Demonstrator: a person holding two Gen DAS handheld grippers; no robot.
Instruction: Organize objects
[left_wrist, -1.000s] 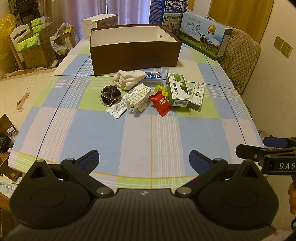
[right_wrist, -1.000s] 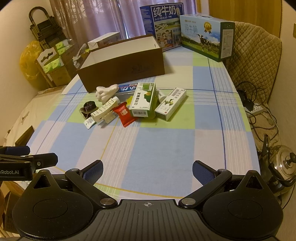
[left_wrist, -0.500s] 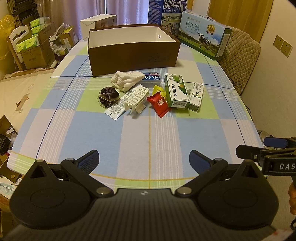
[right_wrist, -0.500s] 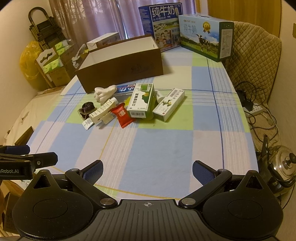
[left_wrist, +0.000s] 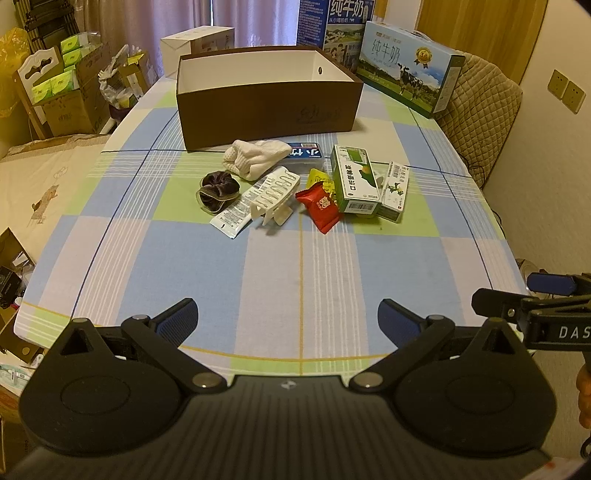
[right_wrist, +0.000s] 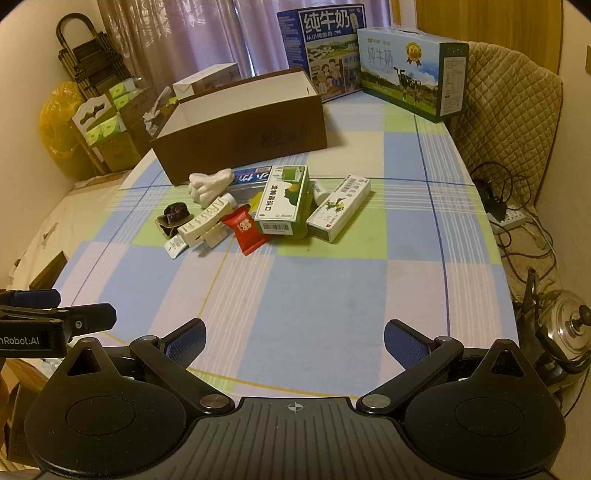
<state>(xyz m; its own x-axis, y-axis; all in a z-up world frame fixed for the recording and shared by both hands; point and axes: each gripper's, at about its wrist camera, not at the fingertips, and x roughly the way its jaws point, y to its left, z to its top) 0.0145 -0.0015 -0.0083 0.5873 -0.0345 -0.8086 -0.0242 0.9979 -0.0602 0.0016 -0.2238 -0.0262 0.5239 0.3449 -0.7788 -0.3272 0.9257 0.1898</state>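
An open brown box (left_wrist: 266, 110) (right_wrist: 243, 136) stands at the far middle of the checked tablecloth. In front of it lies a cluster: white sock (left_wrist: 256, 158), dark scrunchie (left_wrist: 218, 190), white hair clip (left_wrist: 275, 197), flat sachet (left_wrist: 236, 214), red snack packet (left_wrist: 320, 206) (right_wrist: 245, 229), green carton (left_wrist: 354, 182) (right_wrist: 282, 199), slim white carton (left_wrist: 395, 190) (right_wrist: 338, 206), blue case (left_wrist: 306, 153). My left gripper (left_wrist: 288, 321) and right gripper (right_wrist: 295, 338) are both open and empty, over the table's near edge, well short of the cluster.
Two large milk cartons (left_wrist: 410, 79) (right_wrist: 321, 48) stand at the far right of the table. A quilted chair (right_wrist: 506, 122) is at the right. Cardboard boxes (left_wrist: 70, 99) crowd the floor at left. A kettle (right_wrist: 565, 328) and cables sit low right.
Both grippers have drawn slightly back; the cluster looks a little farther away. Nothing on the table has moved.
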